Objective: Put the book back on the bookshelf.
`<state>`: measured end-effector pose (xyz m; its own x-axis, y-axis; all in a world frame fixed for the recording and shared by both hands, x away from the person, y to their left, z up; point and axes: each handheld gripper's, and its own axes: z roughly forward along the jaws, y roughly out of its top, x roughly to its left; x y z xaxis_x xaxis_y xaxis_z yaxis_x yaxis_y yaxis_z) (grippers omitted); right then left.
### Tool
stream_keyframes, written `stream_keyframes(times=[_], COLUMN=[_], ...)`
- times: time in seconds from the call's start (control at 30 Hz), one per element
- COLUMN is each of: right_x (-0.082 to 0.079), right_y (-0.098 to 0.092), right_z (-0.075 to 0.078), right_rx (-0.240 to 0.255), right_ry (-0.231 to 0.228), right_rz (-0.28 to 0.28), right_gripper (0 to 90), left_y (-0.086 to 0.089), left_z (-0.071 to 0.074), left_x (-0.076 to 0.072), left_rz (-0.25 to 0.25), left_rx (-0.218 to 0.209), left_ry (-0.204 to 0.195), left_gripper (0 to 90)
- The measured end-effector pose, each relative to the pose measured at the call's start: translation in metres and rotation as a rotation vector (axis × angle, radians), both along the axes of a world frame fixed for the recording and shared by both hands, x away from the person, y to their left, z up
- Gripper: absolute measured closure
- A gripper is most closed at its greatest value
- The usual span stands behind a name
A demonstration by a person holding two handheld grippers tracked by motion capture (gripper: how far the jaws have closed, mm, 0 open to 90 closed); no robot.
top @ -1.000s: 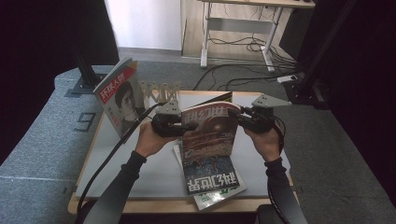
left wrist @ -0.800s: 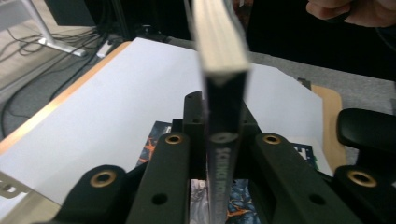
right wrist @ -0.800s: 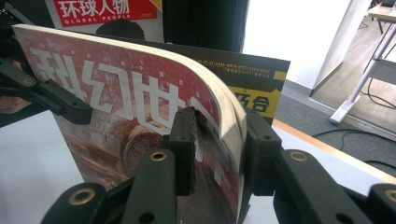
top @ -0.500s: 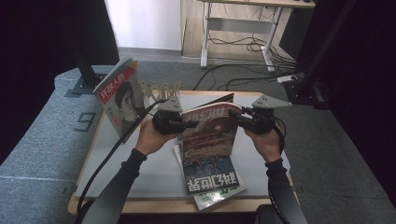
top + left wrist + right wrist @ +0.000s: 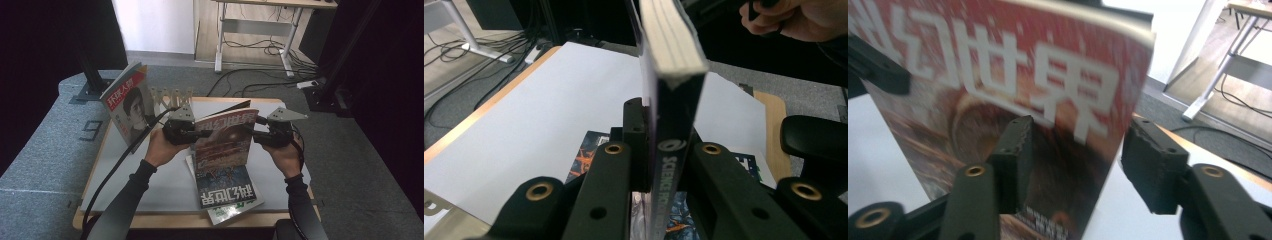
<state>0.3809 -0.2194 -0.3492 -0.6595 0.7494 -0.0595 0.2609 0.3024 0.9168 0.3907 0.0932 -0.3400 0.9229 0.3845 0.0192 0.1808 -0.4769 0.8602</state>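
Left claw (image 5: 651, 165) pinches the red magazine (image 5: 222, 145) by its spine, upright over the desk (image 5: 165, 185). Right claw (image 5: 1075, 160) has just been opening, its pads off the cover. One-sided grip now, so it could sag or twist free.

Four magazines, I think: one held upright (image 5: 222, 140), two flat (image 5: 225, 192), one leaning (image 5: 127, 100).

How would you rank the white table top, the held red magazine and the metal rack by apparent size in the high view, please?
1. White table top, largest.
2. Red magazine, held upright; nearer the camera, so somewhat flattered.
3. Metal rack, smallest, partly hidden.
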Motion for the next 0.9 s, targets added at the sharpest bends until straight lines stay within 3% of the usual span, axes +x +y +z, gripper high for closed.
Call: stream_keyframes(times=[0.53, 0.9], right_x=[-0.002, -0.004], right_y=[-0.013, -0.028], right_z=[-0.035, -0.071], right_rx=[-0.070, -0.104], right_ry=[0.066, 0.109], right_rz=[-0.057, -0.148], right_gripper=[20.2, 8.9], left_y=[0.000, 0.000], left_z=[-0.001, 0.000], left_x=[-0.002, -0.002], left_rz=[0.003, 0.001], left_rx=[0.000, -0.001], left_ry=[-0.016, -0.003], left_gripper=[82.9, 83.1])
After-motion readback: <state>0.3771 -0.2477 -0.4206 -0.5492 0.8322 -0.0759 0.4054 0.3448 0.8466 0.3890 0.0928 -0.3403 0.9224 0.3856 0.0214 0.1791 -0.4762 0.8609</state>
